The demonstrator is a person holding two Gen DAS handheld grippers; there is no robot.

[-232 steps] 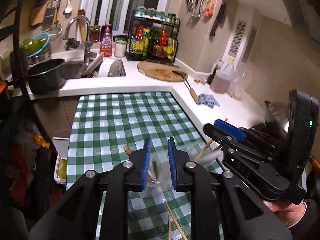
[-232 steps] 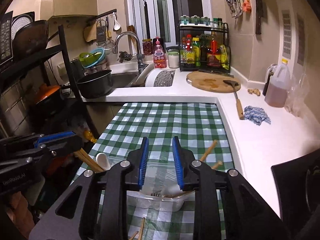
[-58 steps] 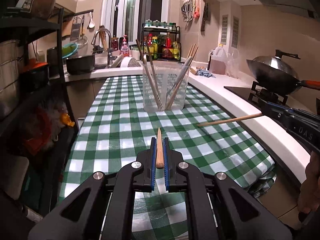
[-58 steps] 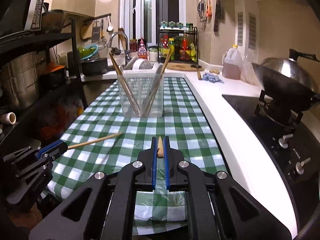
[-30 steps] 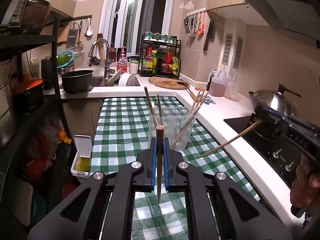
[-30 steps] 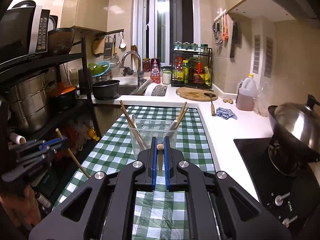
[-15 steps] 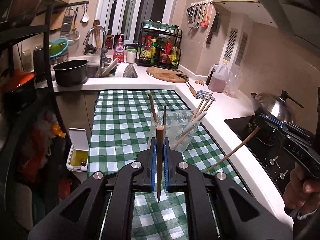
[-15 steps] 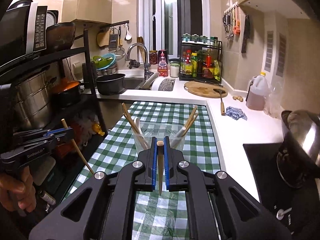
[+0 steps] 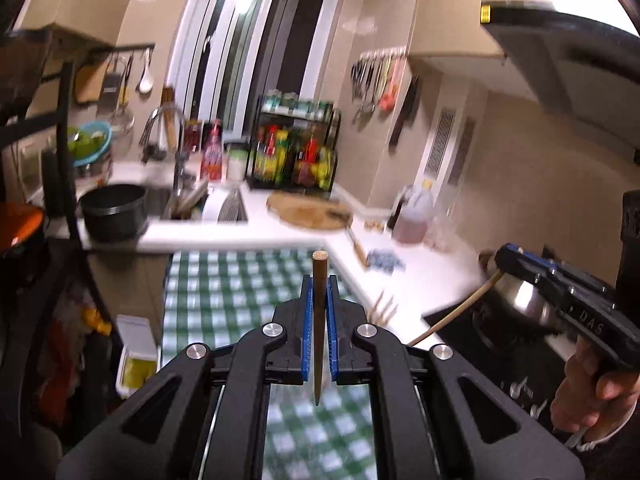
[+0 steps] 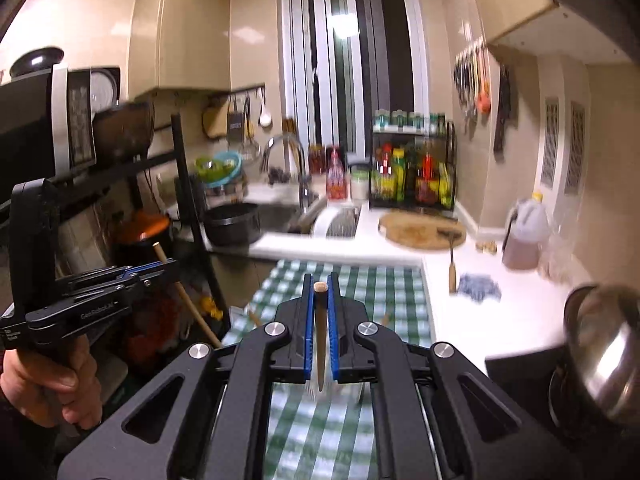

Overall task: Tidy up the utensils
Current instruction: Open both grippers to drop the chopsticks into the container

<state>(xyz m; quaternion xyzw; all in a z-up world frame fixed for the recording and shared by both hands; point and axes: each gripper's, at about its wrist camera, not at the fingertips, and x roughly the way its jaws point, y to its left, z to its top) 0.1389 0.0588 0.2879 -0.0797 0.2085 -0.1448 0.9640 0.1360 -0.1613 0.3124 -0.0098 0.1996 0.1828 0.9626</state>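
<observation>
While upright, chopstick (image 9: 319, 320) pinched in left hand-held gripper (image 9: 319, 300), tip below pads

Two grippers, the left gripper (image 9: 319, 300) at bottom center of its own view and the right gripper (image 10: 321, 300) likewise, each pinch one wooden chopstick (image 9: 319, 320) (image 10: 320, 332). At mid-frame sit one black pot (image 10: 232, 222), one round cutting board (image 10: 420, 232), one blue cloth (image 10: 478, 286) and one jug (image 10: 526, 236). One steel wok (image 10: 600, 354) fills the lower right.
</observation>
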